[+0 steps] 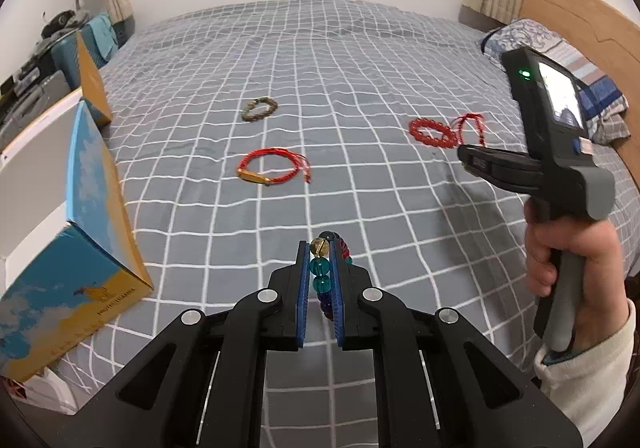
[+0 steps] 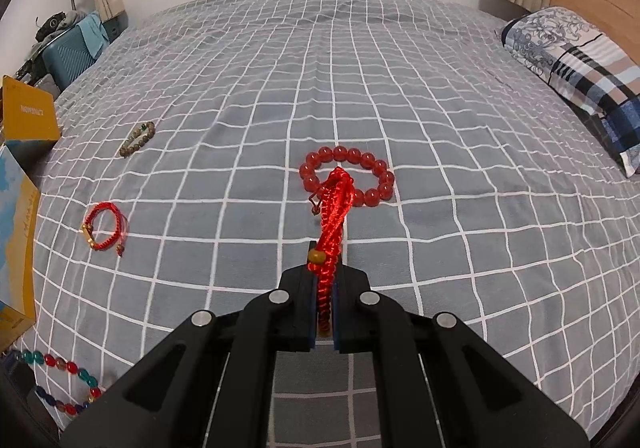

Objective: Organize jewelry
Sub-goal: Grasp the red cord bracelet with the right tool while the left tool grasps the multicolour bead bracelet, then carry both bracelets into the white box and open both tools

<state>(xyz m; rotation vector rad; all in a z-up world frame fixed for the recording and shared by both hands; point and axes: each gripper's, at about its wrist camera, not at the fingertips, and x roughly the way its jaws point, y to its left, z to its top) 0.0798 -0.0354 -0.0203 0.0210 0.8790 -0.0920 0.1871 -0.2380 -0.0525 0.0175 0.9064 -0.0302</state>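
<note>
Bracelets are what I'm sorting: nearest, my left gripper (image 1: pixel 320 268) is clenched on the multicoloured bead bracelet (image 1: pixel 321 277), lifted off the checked bedspread (image 1: pixel 360 60) beside the blue-and-yellow box (image 1: pixel 86 248), and my right gripper (image 2: pixel 325 284) pinches the red cord bracelet (image 2: pixel 332 216). I judge the glass-like beads hard, slick and prone to rolling, so I grip across the strand, while the light, limp cord wants its knotted section. Farther off lie the red bead bracelet (image 2: pixel 347 175), a gold-bar cord bracelet (image 1: pixel 272 168) and an olive bead bracelet (image 1: pixel 260 108).

Grey checked bedspread (image 2: pixel 400 96), patterned pillow (image 2: pixel 576 60), teal suitcase (image 2: pixel 68 52), wooden headboard (image 1: pixel 568 8).
</note>
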